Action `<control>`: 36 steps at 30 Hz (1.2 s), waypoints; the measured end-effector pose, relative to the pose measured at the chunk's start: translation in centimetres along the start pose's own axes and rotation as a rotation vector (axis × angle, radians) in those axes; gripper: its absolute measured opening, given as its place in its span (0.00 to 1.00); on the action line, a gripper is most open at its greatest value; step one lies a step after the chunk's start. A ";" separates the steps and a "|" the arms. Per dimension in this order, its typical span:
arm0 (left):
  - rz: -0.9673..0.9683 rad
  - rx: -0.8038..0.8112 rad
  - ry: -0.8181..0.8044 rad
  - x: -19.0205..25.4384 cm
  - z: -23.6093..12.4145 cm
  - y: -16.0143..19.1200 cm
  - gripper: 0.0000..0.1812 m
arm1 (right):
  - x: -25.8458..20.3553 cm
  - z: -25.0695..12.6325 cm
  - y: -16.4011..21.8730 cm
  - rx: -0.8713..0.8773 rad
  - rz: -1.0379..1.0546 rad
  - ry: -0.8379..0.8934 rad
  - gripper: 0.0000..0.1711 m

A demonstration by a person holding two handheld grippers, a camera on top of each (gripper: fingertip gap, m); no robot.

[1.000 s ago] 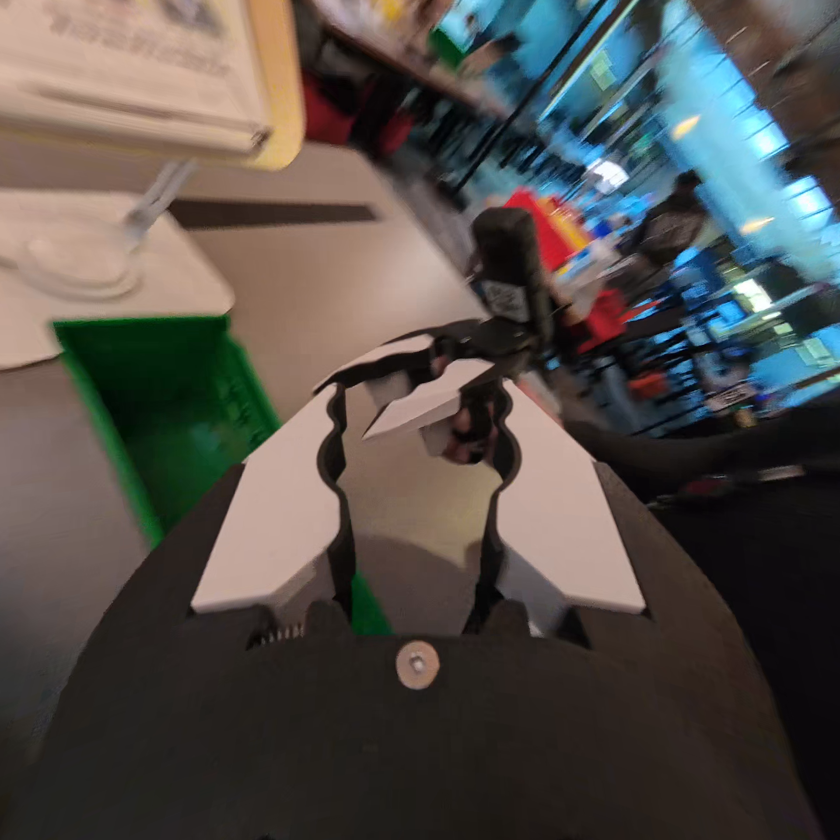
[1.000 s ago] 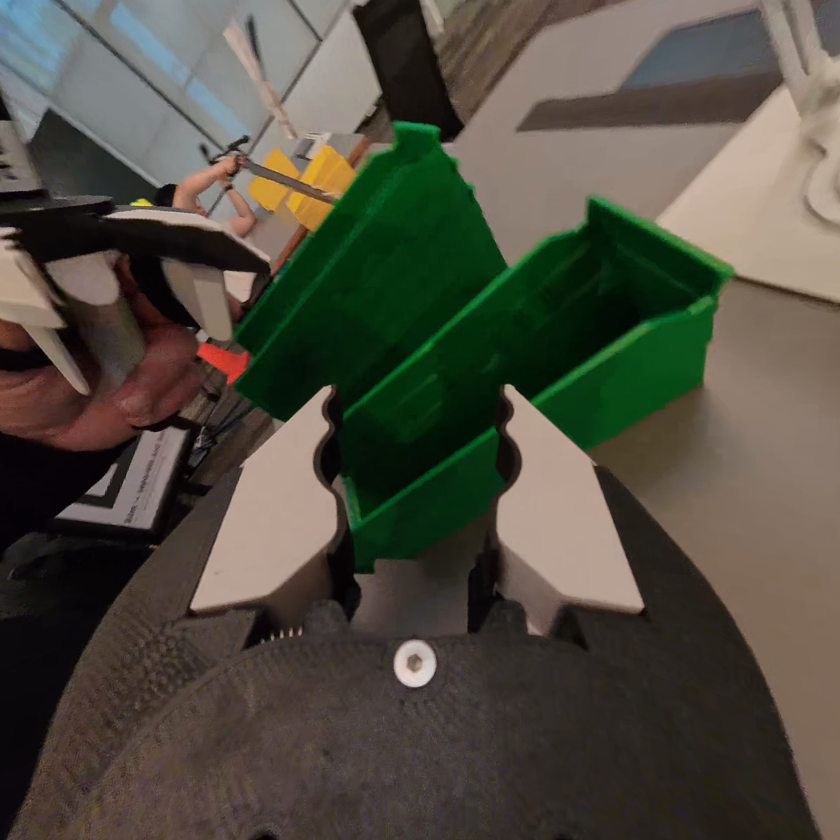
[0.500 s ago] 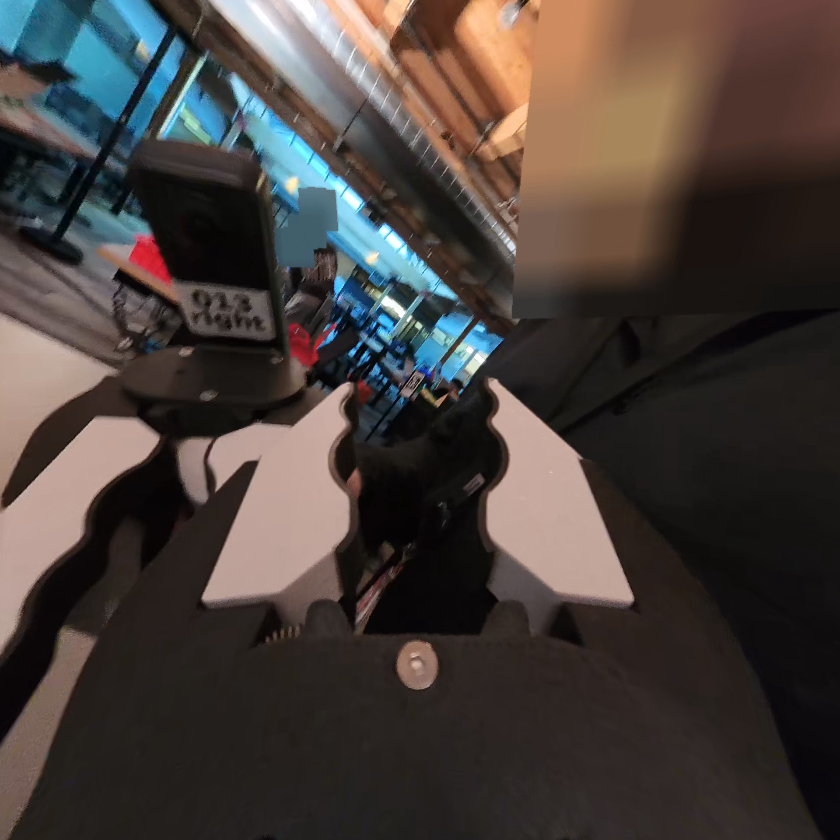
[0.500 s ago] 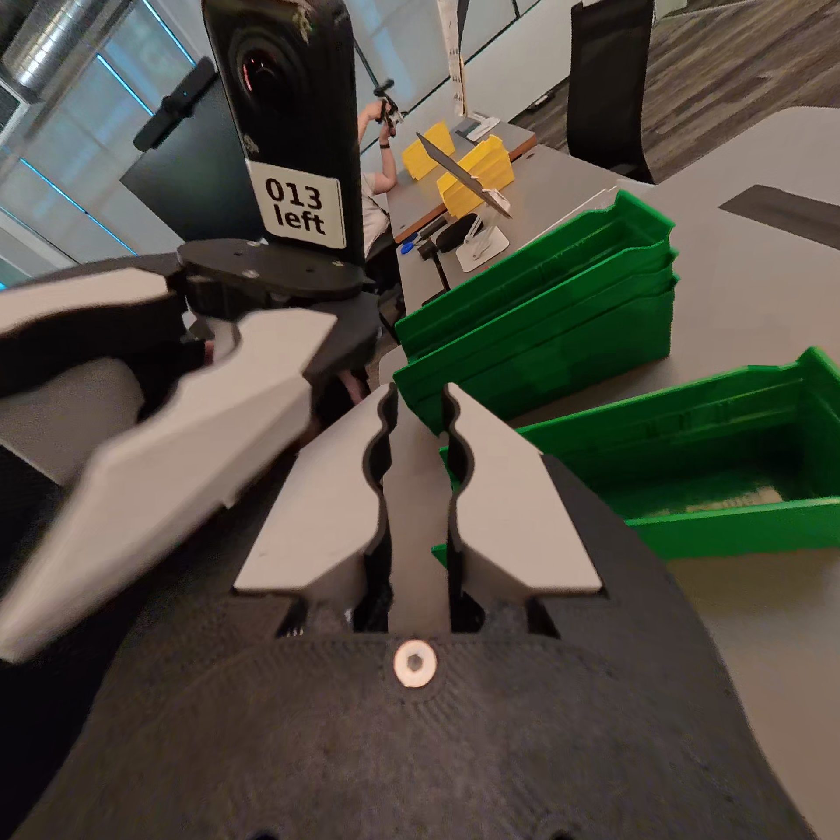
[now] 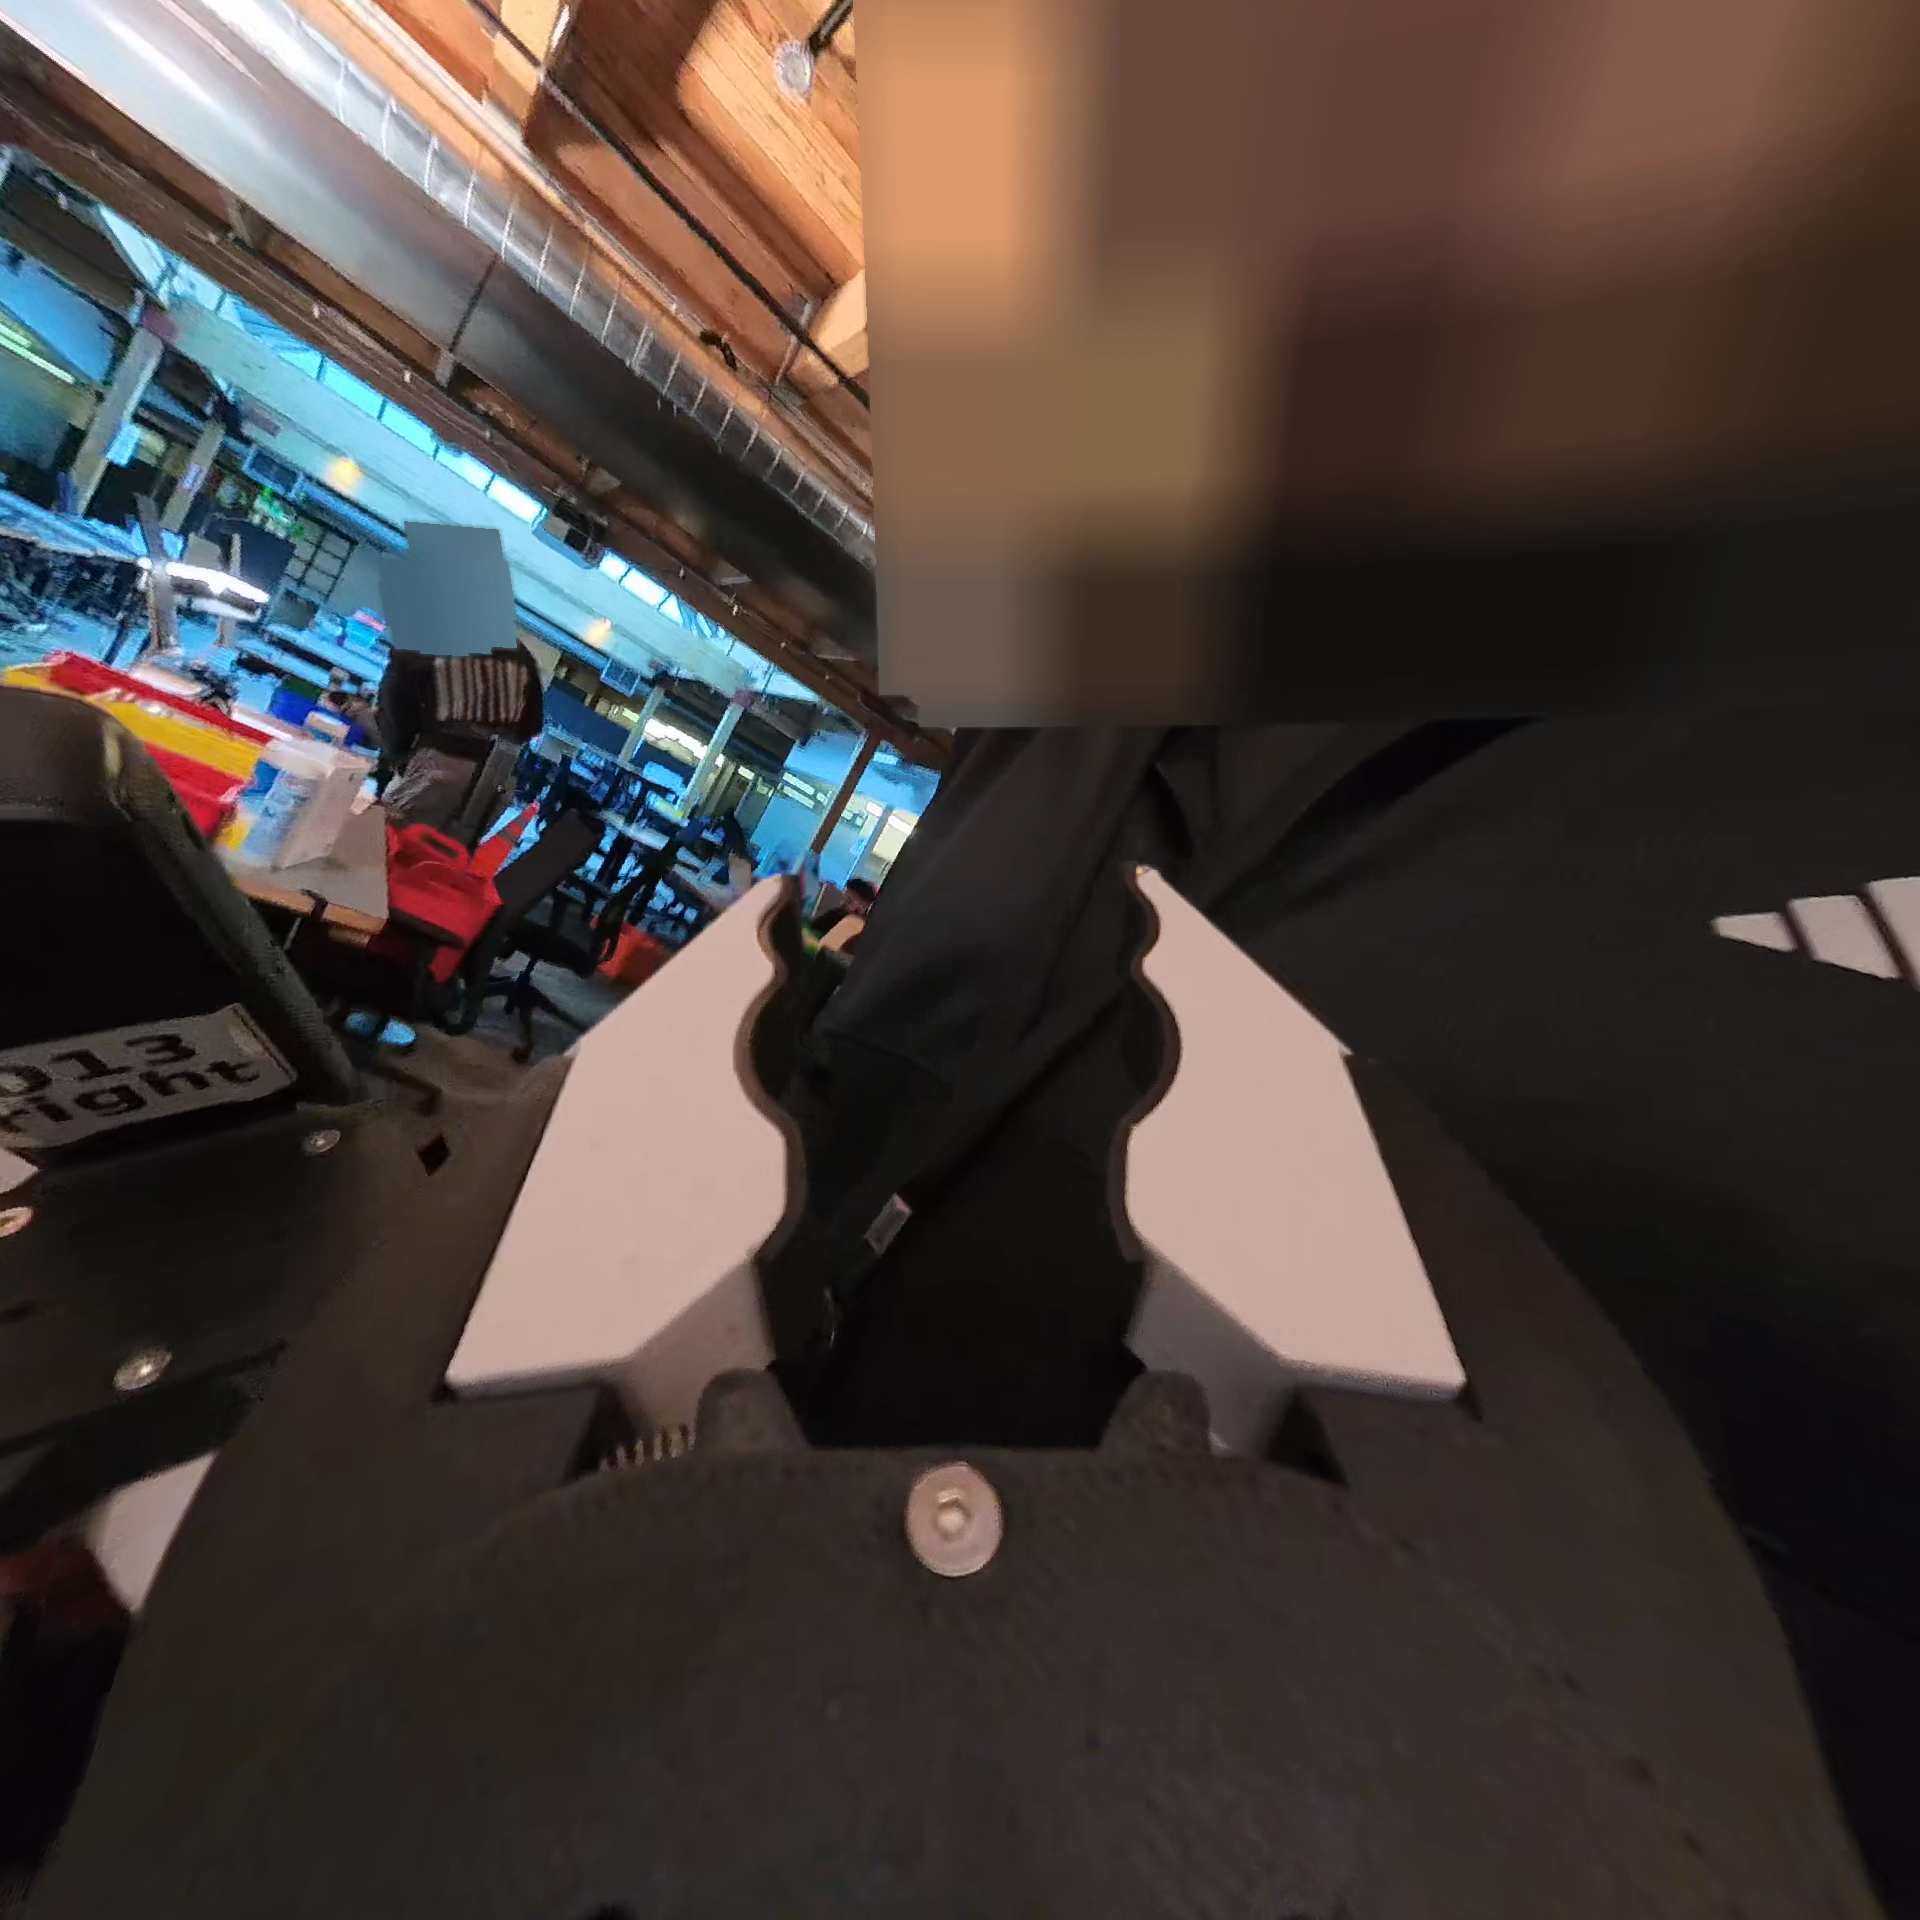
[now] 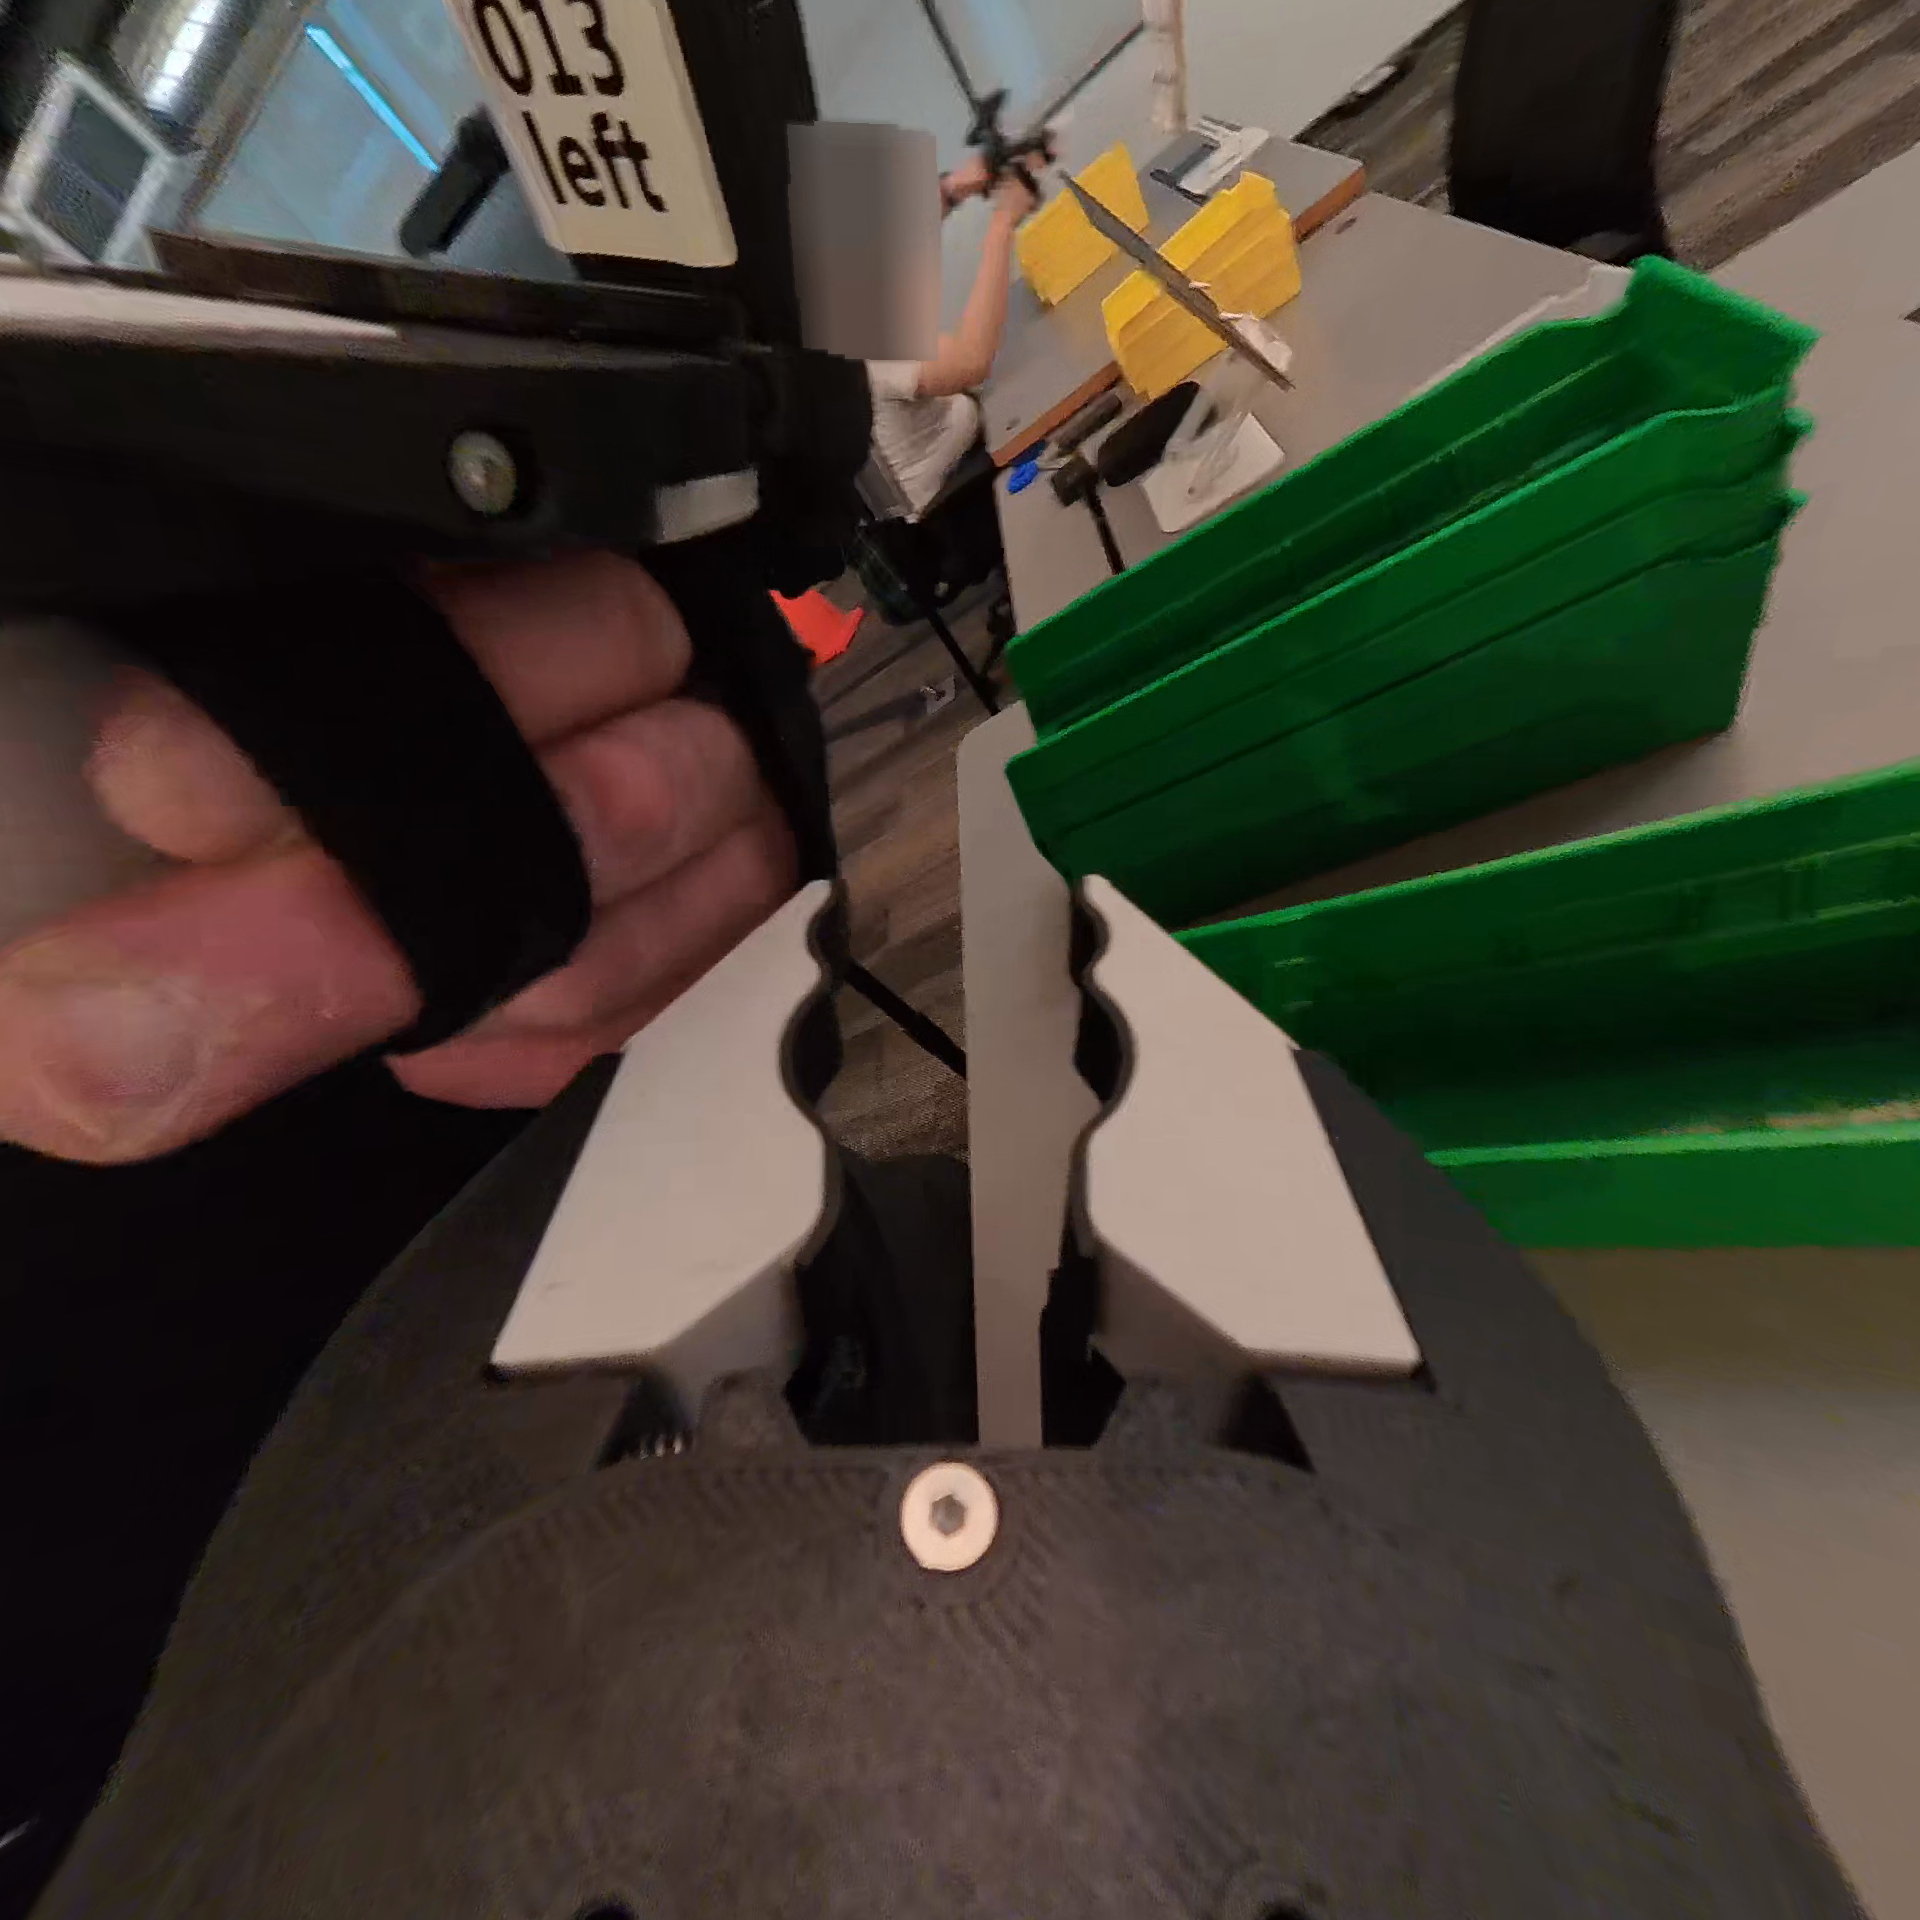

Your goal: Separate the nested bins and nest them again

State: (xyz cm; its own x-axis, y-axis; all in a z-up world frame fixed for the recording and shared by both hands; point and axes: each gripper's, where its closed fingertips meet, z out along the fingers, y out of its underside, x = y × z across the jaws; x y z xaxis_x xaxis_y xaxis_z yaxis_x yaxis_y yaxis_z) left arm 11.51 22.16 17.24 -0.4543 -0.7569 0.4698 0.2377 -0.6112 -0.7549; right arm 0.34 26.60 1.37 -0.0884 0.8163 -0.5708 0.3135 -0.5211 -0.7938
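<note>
No bin shows in the left wrist view. My left gripper [image 5: 958, 883] is open and empty, raised off the table and pointing at the person's dark clothing [image 5: 1558, 1195]. In the right wrist view a stack of nested green bins [image 6: 1455, 582] lies on the grey table [image 6: 1849, 675] at the upper right. A single green bin [image 6: 1662, 1039] lies nearer, right of my right gripper [image 6: 956, 894], which is open, empty and apart from both. The left gripper's black body [image 6: 364, 416], held by a hand [image 6: 582, 790], fills the upper left of that view.
The table's near left edge [image 6: 992, 1039] runs between my right fingers, with floor to its left. Yellow bins [image 6: 1195, 270] and a person sit at a far table, with a black chair [image 6: 1548, 114] behind. The right gripper's body [image 5: 125, 1195] sits close at the left wrist view's left edge.
The left gripper swung up from the table and the green bin to face the person. The right gripper drew back from the bins, narrowed, then opened wider; the left gripper now sits closer beside it.
</note>
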 end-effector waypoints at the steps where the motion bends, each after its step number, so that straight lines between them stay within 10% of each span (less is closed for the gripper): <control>1: 0.015 -0.008 0.003 0.2 0.1 0.1 0.32 | -0.1 -0.1 -0.1 0.007 0.009 -0.006 0.20; 3: 0.019 0.004 0.039 1.0 0.3 -0.3 0.33 | 0.0 -0.2 -0.2 0.007 0.030 0.004 0.28; 6: 0.020 -0.029 0.061 1.6 0.9 0.0 0.37 | -1.9 -0.7 -0.8 0.007 -0.055 -0.036 0.13; 14: 0.057 0.007 0.224 4.8 1.9 -1.2 0.41 | -3.3 -3.0 -3.5 0.155 0.010 -0.078 0.27; 25: -0.003 0.000 0.242 4.8 3.2 -1.4 0.51 | -5.0 -1.2 -3.6 0.038 -0.093 -0.149 0.03; 36: 0.028 0.058 0.190 4.8 6.5 -2.0 0.30 | -8.1 -1.8 -3.7 0.004 -0.077 -0.422 0.03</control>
State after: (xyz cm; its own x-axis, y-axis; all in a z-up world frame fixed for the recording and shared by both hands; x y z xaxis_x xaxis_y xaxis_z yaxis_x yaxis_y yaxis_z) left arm 14.44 18.28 23.98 -0.5991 -0.7201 0.3502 0.2992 -0.6070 -0.7363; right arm 1.58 22.36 9.32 -0.4908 0.6801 -0.5446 0.2873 -0.4638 -0.8381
